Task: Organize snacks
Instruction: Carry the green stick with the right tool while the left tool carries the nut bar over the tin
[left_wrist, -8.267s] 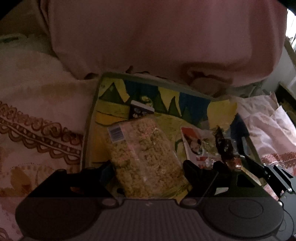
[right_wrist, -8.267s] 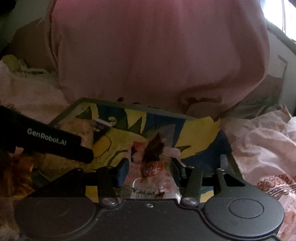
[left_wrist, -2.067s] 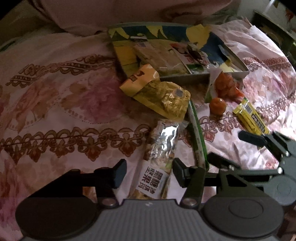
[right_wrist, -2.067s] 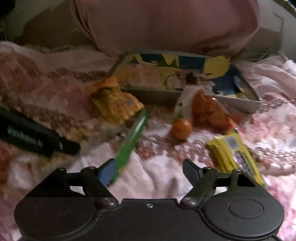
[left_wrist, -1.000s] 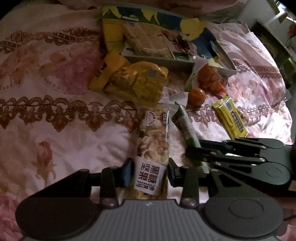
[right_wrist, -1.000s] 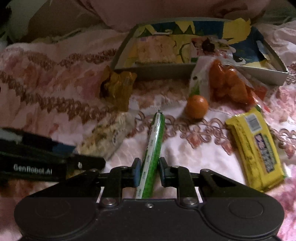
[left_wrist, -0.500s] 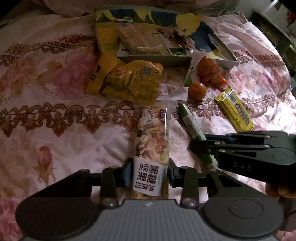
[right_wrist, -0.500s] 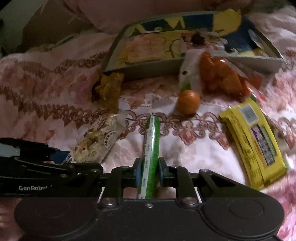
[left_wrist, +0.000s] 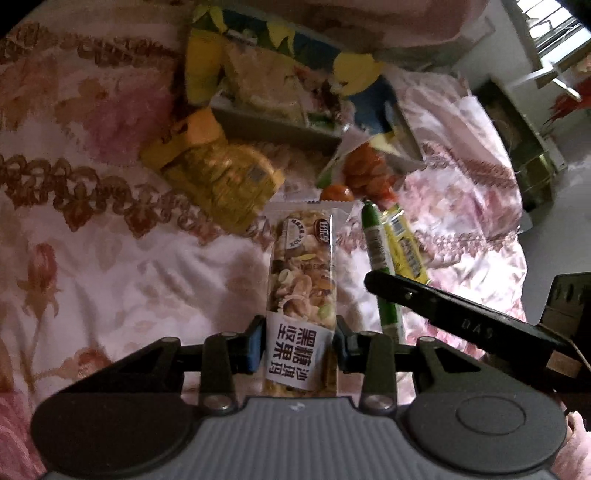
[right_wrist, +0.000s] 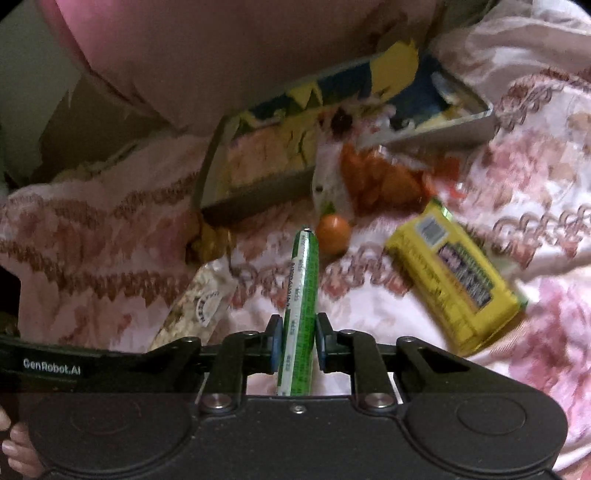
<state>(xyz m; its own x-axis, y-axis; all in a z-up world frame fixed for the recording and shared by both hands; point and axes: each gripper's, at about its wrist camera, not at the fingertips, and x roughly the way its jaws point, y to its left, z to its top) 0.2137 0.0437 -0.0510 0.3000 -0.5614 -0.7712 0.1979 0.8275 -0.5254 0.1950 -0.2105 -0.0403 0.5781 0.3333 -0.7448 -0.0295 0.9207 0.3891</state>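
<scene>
My left gripper (left_wrist: 297, 347) is shut on a clear nut-bar packet (left_wrist: 303, 280) with a white label, held above the bedspread. My right gripper (right_wrist: 298, 345) is shut on a long green stick snack (right_wrist: 301, 295), also lifted; the stick also shows in the left wrist view (left_wrist: 378, 258). A colourful tray (right_wrist: 258, 199) sits further back (left_wrist: 273, 129) holding a bag of pale crackers (left_wrist: 266, 81) and a small packet. On the bed lie a yellow bag (left_wrist: 221, 181), an orange snack bag (right_wrist: 380, 177), a small orange (right_wrist: 332, 229) and a yellow bar pack (right_wrist: 454, 273).
A pink floral bedspread (left_wrist: 92, 258) covers the surface. A pink pillow (right_wrist: 221, 55) lies behind the tray. The right gripper's body (left_wrist: 461, 317) crosses the left wrist view at right. Furniture and a window (left_wrist: 546, 55) show at far right.
Both grippers have closed on their snacks and lifted them off the bedspread; they now tilt toward the tray.
</scene>
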